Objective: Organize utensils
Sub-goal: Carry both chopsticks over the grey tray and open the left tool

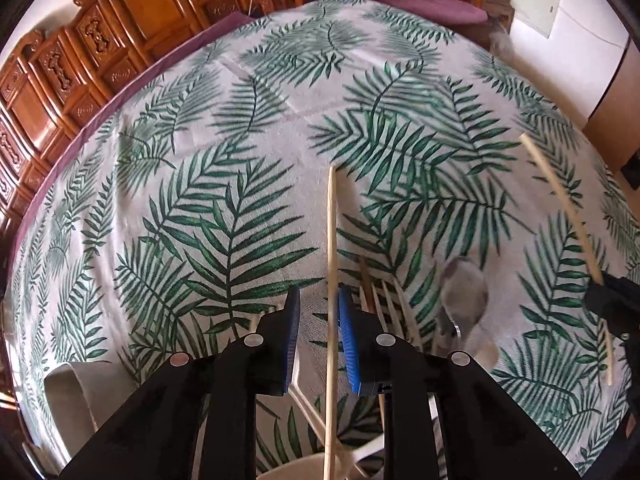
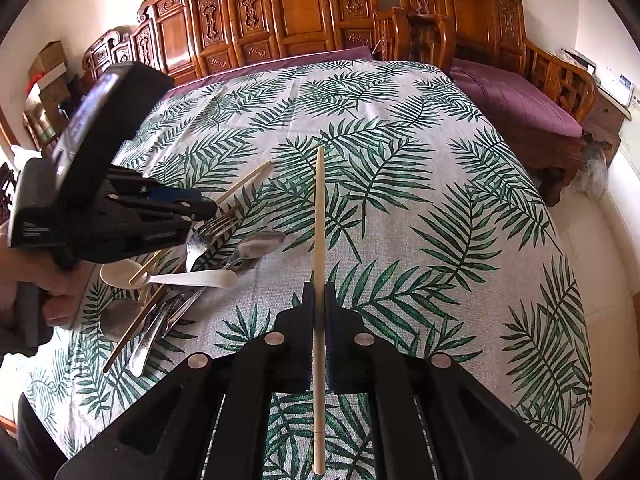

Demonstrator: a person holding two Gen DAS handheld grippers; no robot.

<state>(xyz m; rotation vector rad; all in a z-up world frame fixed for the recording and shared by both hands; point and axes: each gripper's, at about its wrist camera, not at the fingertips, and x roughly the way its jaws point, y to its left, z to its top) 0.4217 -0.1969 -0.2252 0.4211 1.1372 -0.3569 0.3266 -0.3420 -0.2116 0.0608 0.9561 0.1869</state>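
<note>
My right gripper (image 2: 319, 292) is shut on a pale wooden chopstick (image 2: 319, 216) that points forward above the leaf-print tablecloth. My left gripper (image 1: 319, 300) has its blue pads apart, with another chopstick (image 1: 331, 248) standing between them; it runs along the right pad, and I cannot tell whether it touches. In the right wrist view the left gripper (image 2: 200, 204) hovers over a heap of utensils: a metal fork (image 2: 208, 232), metal spoons (image 2: 256, 246), a white plastic spoon (image 2: 176, 278) and chopsticks. The right gripper (image 1: 612, 304) with its chopstick (image 1: 560, 204) shows at the right edge of the left wrist view.
The tablecloth (image 2: 400, 200) covers a table ringed by carved wooden chairs (image 2: 300, 20) with purple cushions (image 2: 520, 100). A white bowl rim (image 1: 304, 468) and a grey cloth (image 1: 76, 392) lie below my left gripper. A metal spoon (image 1: 466, 296) and fork tines (image 1: 396, 308) lie nearby.
</note>
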